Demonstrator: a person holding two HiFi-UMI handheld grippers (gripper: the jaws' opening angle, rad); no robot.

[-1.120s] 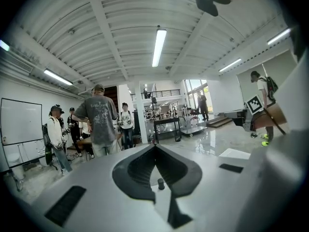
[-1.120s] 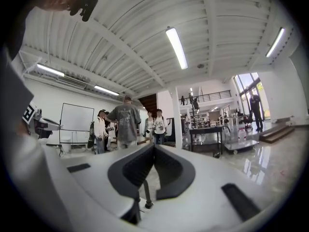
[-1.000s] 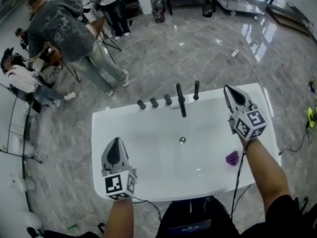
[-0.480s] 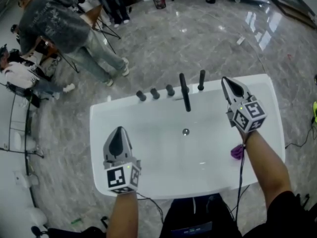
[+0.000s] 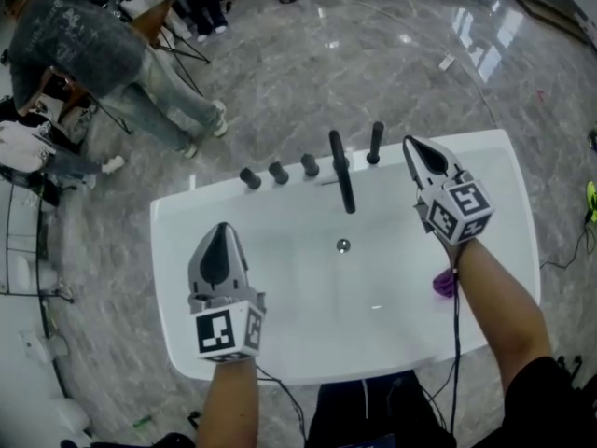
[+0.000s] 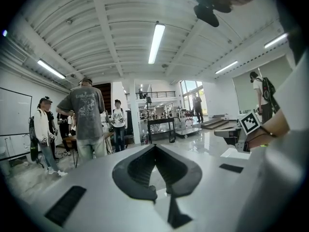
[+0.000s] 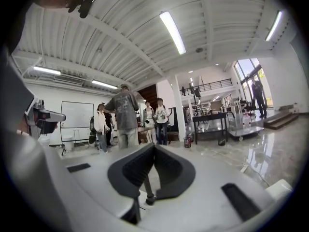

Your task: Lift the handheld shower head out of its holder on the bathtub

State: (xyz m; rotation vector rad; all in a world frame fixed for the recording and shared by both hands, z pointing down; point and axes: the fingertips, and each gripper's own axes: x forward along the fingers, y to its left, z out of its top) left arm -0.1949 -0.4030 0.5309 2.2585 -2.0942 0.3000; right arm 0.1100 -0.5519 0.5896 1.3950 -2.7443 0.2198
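Note:
The black handheld shower head (image 5: pixel 375 143) stands upright in its holder on the far rim of the white bathtub (image 5: pixel 494 185). My right gripper (image 5: pixel 411 147) hovers just to its right, jaws shut and empty, pointing at the far rim. In the right gripper view the shut jaws (image 7: pixel 153 145) frame a thin black post (image 7: pixel 145 187) below their tips. My left gripper (image 5: pixel 221 229) hangs over the tub's left half, away from the fixtures. Its jaws (image 6: pixel 154 146) meet at the tips with nothing held.
A black spout (image 5: pixel 341 183) and three black knobs (image 5: pixel 278 171) line the far rim left of the shower head. A drain (image 5: pixel 343 245) and a purple object (image 5: pixel 443 283) lie in the tub. People (image 5: pixel 84 35) stand on the marble floor beyond, at the upper left.
Both grippers have sunk toward the tub. The right one has drawn nearer the shower head; the left has moved farther over the basin. Both stayed shut.

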